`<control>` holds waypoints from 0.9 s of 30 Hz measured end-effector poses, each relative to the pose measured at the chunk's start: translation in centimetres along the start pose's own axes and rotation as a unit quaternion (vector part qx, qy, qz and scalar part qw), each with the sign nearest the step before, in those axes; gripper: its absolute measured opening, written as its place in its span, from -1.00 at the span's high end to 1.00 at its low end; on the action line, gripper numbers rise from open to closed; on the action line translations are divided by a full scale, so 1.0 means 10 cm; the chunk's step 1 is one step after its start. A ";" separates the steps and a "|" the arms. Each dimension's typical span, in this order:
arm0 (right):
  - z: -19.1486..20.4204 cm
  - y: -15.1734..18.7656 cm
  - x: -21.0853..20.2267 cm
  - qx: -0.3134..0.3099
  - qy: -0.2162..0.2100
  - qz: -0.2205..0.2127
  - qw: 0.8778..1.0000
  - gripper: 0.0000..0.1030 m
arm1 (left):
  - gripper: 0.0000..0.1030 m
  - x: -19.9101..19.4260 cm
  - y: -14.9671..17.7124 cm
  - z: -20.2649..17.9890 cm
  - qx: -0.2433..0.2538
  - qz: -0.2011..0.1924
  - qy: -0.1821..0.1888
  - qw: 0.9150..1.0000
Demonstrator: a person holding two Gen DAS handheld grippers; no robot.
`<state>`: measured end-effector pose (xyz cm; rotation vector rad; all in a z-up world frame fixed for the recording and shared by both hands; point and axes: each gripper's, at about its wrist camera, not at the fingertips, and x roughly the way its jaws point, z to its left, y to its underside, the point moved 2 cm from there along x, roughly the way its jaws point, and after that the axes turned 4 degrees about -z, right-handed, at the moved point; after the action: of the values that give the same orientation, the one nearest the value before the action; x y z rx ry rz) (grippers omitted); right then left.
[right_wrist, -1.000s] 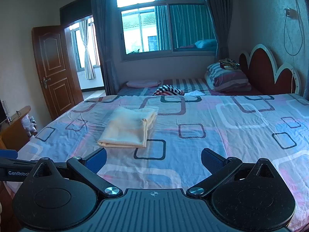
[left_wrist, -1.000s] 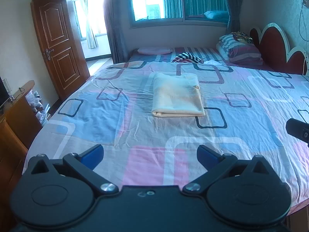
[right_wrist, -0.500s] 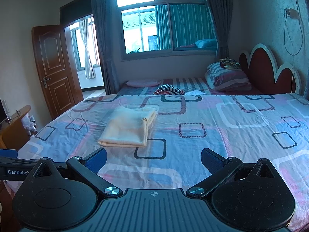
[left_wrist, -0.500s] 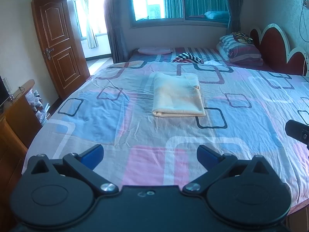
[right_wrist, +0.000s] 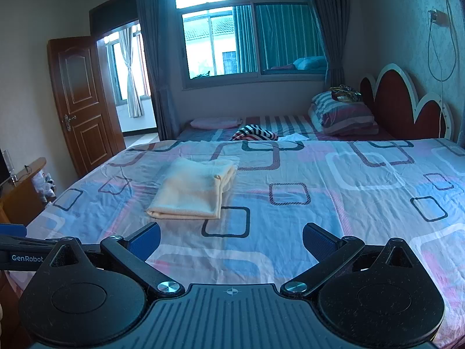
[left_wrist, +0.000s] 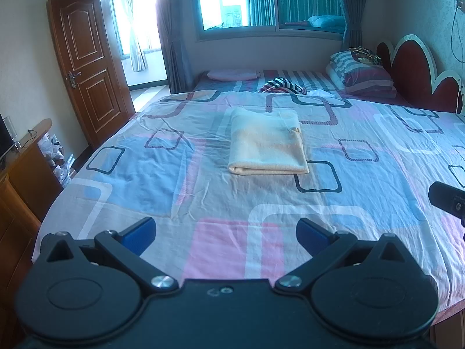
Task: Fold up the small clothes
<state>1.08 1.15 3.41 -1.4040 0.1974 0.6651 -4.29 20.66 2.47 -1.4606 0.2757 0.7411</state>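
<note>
Nothing has shifted over the last second: the folded cream cloth garment (left_wrist: 268, 142) lies mid-bed on the patterned bed sheet (left_wrist: 203, 203), apparently finished. Left claw (left_wrist: 226, 229) and right claw (right_wrist: 231, 237) stay wide, empty, near the foot edge.

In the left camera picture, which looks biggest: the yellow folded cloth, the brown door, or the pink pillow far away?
1. Door
2. Folded cloth
3. Pink pillow

The pillow lies farthest from the camera, so its real size is unsure.

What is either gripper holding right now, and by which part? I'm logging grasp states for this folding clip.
Nothing is held. The left gripper and right gripper are both open over the bedsheet, apart from the folded cream garment.
</note>
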 end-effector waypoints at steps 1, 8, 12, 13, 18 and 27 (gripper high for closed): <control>0.00 0.00 0.00 0.000 0.000 0.000 1.000 -0.99 | -0.98 0.00 0.00 0.00 0.000 0.000 0.000 1.000; 0.00 0.01 0.01 0.001 0.000 0.002 1.000 -0.99 | -0.98 0.06 0.04 -0.03 -0.002 0.006 0.002 1.000; -0.01 0.03 0.03 0.001 0.001 0.004 1.000 -0.99 | -0.98 0.08 0.04 -0.04 -0.003 0.008 0.003 1.000; -0.02 0.03 0.04 0.001 0.001 0.005 1.000 -0.99 | -0.98 0.08 0.04 -0.04 -0.003 0.008 0.003 1.000; -0.02 0.03 0.05 0.003 0.001 0.006 1.000 -0.99 | -0.98 0.12 0.05 -0.05 -0.003 0.011 0.003 1.000; -0.02 0.04 0.11 0.004 -0.001 0.012 1.000 -0.99 | -0.98 0.18 0.05 -0.05 -0.005 0.017 0.005 1.000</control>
<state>1.77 1.29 2.49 -1.3957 0.2157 0.6858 -3.14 20.61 0.93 -1.4720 0.3048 0.7630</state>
